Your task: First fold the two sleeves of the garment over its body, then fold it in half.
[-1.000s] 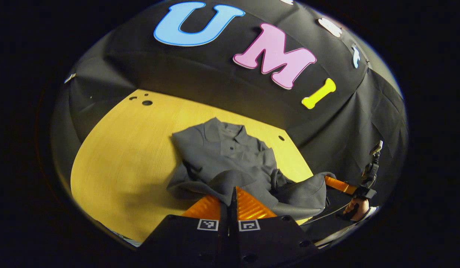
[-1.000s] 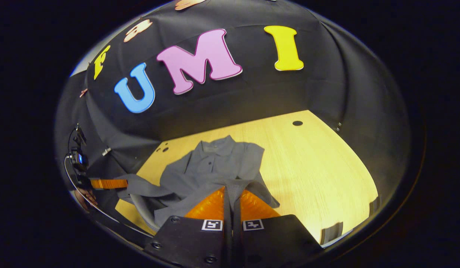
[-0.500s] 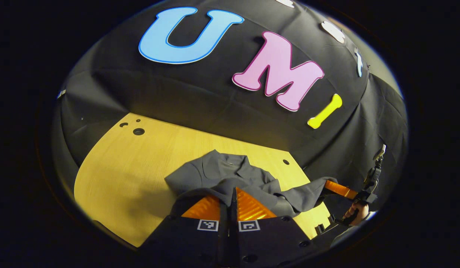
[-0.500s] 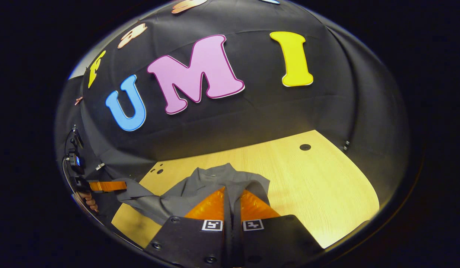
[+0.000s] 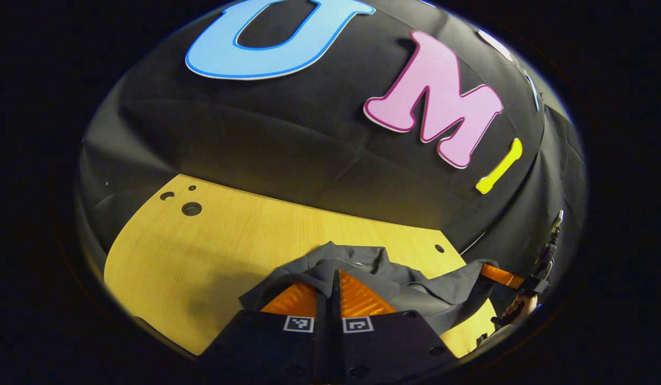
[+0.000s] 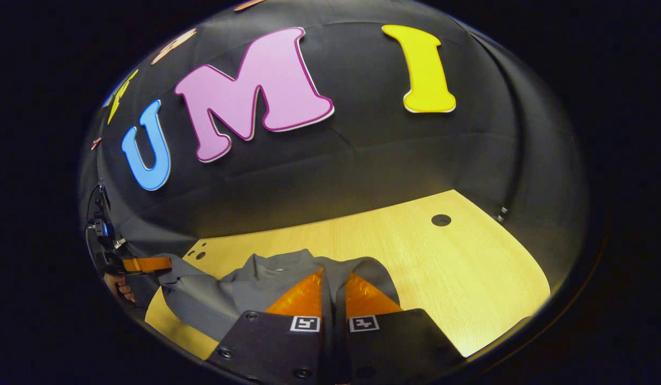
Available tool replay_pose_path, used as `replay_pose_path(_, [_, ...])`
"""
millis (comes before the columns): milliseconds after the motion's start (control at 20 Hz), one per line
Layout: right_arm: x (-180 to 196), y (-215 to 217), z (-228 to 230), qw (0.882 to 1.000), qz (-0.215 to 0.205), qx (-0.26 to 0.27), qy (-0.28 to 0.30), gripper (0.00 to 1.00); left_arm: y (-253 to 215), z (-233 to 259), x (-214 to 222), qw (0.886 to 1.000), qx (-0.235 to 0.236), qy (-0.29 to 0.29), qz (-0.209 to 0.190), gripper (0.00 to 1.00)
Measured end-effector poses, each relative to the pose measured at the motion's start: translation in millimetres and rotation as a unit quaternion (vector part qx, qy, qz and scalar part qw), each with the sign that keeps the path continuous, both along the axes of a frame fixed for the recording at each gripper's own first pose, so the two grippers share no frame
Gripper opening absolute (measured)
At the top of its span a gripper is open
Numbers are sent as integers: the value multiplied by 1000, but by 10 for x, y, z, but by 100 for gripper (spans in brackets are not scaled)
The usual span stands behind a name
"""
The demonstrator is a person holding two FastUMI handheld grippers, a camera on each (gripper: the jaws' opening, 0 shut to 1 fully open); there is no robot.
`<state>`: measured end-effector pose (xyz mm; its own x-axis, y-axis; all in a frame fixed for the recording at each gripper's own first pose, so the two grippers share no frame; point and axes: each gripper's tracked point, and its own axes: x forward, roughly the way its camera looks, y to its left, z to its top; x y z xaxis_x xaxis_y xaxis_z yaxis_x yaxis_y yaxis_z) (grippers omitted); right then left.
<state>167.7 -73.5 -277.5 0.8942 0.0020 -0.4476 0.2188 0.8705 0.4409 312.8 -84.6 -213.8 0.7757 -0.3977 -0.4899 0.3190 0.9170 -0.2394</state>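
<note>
Grey polo shirt (image 5: 362, 267) lies on the wooden table (image 5: 202, 251) with its hem lifted toward the collar. I have the left gripper (image 5: 335, 278) and the right gripper (image 6: 333, 280) each pinched tight on a hem corner. I judge the sleeves already folded in and the halving fold most of the way over; lowering and releasing remain.

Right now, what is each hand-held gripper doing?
Left hand-held gripper: closed on the shirt hem.
Right hand-held gripper: closed on the shirt hem too.
</note>
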Motion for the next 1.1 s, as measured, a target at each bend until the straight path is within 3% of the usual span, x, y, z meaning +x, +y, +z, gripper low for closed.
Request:
replay_pose_path(350, [411,-11,-689,999,2,-5,33,5,136,-743,613,999,37,23,20,5])
replay_pose_path(650, [514,130,-1211,997,26,-15,65,5,209,-1174,757,996,68,54,35,2])
replay_pose_path(800, [535,126,-1375,996,25,-14,79,6,237,-1350,756,993,87,72,44,5])
replay_pose_path(1000, [513,139,-1523,994,21,7,103,18,266,-1419,770,990,109,76,51,11])
replay_pose_path(1100, [510,150,-1515,993,11,33,109,24,259,-1384,739,989,119,71,55,23])
